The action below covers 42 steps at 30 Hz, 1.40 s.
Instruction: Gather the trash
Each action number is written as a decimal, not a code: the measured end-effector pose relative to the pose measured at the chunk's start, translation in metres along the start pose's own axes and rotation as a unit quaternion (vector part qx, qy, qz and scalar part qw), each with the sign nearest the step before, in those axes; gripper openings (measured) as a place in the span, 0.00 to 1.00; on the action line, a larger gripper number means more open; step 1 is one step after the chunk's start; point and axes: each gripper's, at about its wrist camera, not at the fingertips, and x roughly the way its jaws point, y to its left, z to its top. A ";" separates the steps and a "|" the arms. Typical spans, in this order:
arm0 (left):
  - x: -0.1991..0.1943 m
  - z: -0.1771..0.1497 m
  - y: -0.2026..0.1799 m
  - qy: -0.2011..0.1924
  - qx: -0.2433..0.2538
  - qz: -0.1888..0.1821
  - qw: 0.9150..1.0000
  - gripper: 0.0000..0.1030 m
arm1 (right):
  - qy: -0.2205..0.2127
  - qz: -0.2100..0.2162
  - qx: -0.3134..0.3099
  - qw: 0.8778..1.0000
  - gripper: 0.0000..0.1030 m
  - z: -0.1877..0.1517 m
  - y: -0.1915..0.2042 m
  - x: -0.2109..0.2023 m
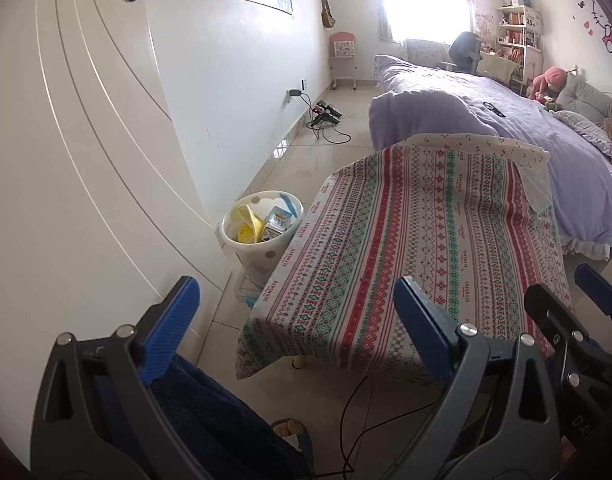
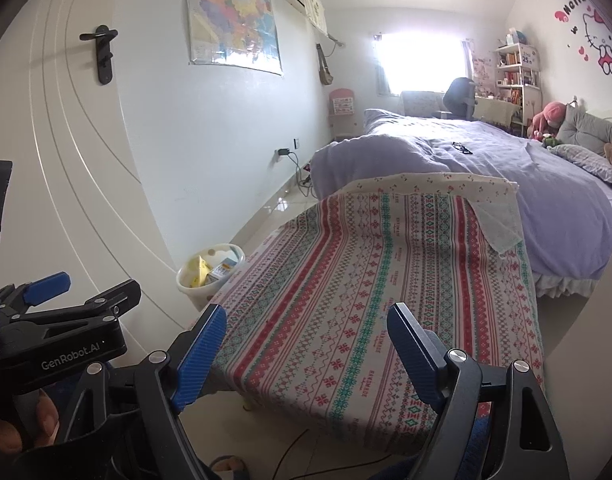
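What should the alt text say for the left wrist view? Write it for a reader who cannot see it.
The open left gripper hangs empty above the near end of a low table under a patterned tablecloth. Left of the table, by the white door, a white trash bin holds yellow and blue packaging. Behind the table is a bed with a purple duvet.

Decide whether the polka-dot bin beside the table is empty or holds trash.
Holds trash: the bin stands upright with yellow packaging and a small carton inside.

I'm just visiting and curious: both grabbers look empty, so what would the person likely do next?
Probably pull back and look around for leftover trash: the left gripper and right gripper are open and empty, the patterned tablecloth shows no litter, and the polka-dot bin already holds wrappers.
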 end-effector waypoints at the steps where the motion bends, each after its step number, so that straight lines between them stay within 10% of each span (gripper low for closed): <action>1: 0.000 0.000 -0.001 0.001 0.000 -0.004 1.000 0.95 | -0.002 -0.002 0.000 1.000 0.82 0.000 0.000 -0.001; 42: 0.002 -0.002 0.000 0.013 -0.003 -0.041 0.999 0.95 | 0.005 -0.010 0.003 1.000 0.82 -0.003 0.005 0.006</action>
